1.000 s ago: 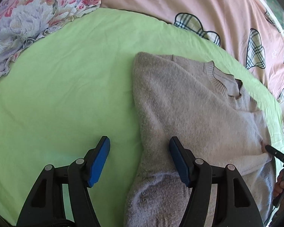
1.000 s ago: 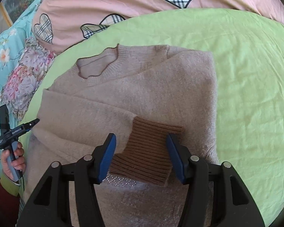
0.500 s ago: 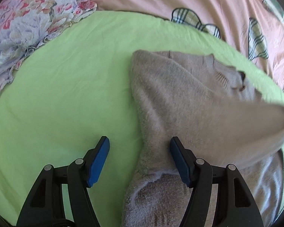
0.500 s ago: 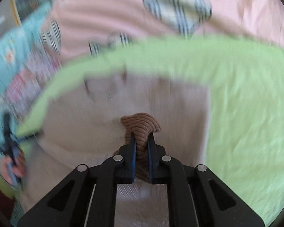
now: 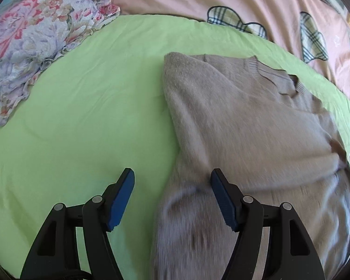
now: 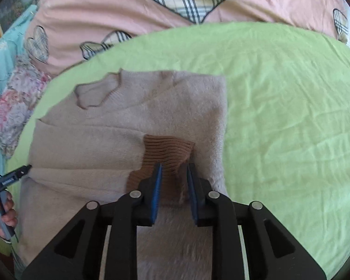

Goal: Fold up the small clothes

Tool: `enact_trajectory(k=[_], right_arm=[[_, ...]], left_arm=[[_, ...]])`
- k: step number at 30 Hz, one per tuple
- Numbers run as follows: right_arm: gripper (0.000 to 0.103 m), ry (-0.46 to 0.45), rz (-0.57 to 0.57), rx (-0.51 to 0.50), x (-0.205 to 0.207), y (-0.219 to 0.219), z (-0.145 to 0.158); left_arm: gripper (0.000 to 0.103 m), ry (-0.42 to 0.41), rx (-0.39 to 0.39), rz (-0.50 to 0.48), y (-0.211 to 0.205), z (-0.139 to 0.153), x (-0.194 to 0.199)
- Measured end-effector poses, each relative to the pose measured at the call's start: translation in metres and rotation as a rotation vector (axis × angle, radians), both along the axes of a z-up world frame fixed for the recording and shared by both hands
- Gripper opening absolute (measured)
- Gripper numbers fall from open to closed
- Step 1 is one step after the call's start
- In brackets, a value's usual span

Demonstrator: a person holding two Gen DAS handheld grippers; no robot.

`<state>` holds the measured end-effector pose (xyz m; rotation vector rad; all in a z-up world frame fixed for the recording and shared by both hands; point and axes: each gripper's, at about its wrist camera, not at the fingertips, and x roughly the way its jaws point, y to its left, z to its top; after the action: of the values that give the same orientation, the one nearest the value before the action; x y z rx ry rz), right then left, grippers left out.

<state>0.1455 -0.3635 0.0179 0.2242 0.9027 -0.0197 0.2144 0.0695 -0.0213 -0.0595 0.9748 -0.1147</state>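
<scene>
A small beige sweater (image 5: 245, 128) lies on a green sheet (image 5: 81, 116), both sides folded in. It also shows in the right wrist view (image 6: 105, 144), with one sleeve laid across its front and a brown ribbed cuff (image 6: 168, 149). My left gripper (image 5: 172, 196) is open over the sweater's left folded edge and holds nothing. My right gripper (image 6: 173, 172) has its jaws partly apart astride the brown cuff; they no longer pinch it. The other gripper's tip shows at the left (image 6: 14, 175).
A pink quilt with plaid hearts (image 6: 198, 4) lies along the far side of the green sheet (image 6: 291, 116). A floral ruffled cloth (image 5: 35, 46) lies at the far left. Bare green sheet spreads left and right of the sweater.
My right gripper shut on the brown cuff, lifted it, set it down again on the sweater and has come partly open. My left gripper stayed open over the left edge.
</scene>
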Motion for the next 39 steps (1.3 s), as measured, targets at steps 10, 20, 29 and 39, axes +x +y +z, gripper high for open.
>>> enact_trajectory(k=[10, 20, 29, 39], right_arm=[[0.04, -0.024, 0.064, 0.117, -0.086, 0.02, 0.02], [0.05, -0.013, 0.157, 0.205, -0.163, 0.046, 0.009], [0.052, -0.026, 0.166, 0.255, -0.214, 0.043, 0.008], [0.052, 0.022, 0.124, 0.235, -0.279, 0.006, 0.003]], left_arm=[[0.068, 0.008, -0.045, -0.082, 0.01, 0.006, -0.108], [0.068, 0.094, -0.18, -0.117, 0.047, -0.014, -0.213], [0.048, 0.106, -0.386, -0.27, 0.032, -0.034, -0.263], [0.035, 0.185, -0.389, -0.365, 0.027, -0.049, -0.266]])
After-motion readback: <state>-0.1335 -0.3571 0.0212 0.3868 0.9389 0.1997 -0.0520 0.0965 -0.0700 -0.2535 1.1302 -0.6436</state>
